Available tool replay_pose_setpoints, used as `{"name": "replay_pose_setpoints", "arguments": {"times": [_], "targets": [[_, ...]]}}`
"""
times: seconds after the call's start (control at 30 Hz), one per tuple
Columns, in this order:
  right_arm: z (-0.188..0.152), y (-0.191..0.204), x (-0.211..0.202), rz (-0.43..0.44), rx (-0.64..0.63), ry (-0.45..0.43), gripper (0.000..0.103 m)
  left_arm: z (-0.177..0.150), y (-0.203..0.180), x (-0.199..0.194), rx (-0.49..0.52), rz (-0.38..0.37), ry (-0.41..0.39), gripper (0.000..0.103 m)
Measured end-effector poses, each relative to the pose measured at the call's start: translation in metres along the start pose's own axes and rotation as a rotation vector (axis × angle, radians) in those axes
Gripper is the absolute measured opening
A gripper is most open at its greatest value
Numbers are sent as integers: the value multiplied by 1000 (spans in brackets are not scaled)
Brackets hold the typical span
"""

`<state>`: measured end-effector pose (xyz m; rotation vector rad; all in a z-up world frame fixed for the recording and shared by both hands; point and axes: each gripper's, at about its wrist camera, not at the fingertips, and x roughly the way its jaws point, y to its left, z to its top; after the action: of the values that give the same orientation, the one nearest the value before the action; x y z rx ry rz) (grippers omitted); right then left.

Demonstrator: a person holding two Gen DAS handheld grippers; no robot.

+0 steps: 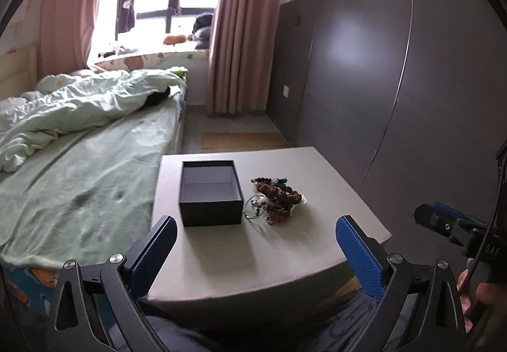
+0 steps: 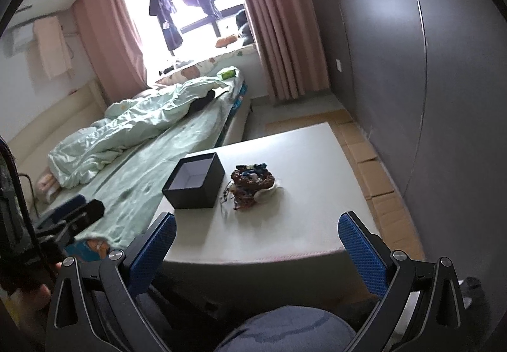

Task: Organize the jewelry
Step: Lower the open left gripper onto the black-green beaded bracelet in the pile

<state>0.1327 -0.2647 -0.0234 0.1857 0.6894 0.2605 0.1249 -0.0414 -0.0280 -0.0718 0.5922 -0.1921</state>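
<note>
A dark open box (image 1: 210,193), empty inside, stands on a small white table (image 1: 285,257). Right beside it lies a tangled pile of bead bracelets and necklaces (image 1: 277,198), brown, blue and white. My left gripper (image 1: 256,236) is open and empty, held above the table's near edge. In the right wrist view the box (image 2: 195,180) and the jewelry pile (image 2: 250,182) sit ahead of my right gripper (image 2: 257,233), which is open and empty, short of the table (image 2: 301,225).
A bed with a green sheet (image 1: 79,187) and rumpled quilt runs along the table's left side. A grey wardrobe wall (image 1: 364,82) stands to the right. Cardboard lies on the floor (image 2: 367,158) beside it. My knee (image 2: 285,329) is below.
</note>
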Motion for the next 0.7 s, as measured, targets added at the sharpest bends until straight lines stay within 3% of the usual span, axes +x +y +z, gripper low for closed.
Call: {"name": "replay_pose_setpoints", "arguments": {"times": [0.2, 0.37, 0.47, 0.53, 0.6, 0.7], "targets": [[10, -18, 28, 10, 43, 38, 103, 6, -3, 46, -4, -51, 61, 93], [19, -29, 47, 3, 61, 48, 103, 14, -3, 84, -25, -110, 110, 79], [25, -37, 61, 8, 76, 64, 102, 19, -5, 104, -31, -142, 137, 76], [27, -44, 68, 21, 94, 74, 99, 22, -6, 117, -39, -158, 155, 72], [30, -50, 78, 29, 119, 92, 86, 25, -7, 130, -49, -175, 178, 66], [33, -60, 95, 26, 173, 128, 80, 32, -7, 148, -54, -192, 210, 63]]}}
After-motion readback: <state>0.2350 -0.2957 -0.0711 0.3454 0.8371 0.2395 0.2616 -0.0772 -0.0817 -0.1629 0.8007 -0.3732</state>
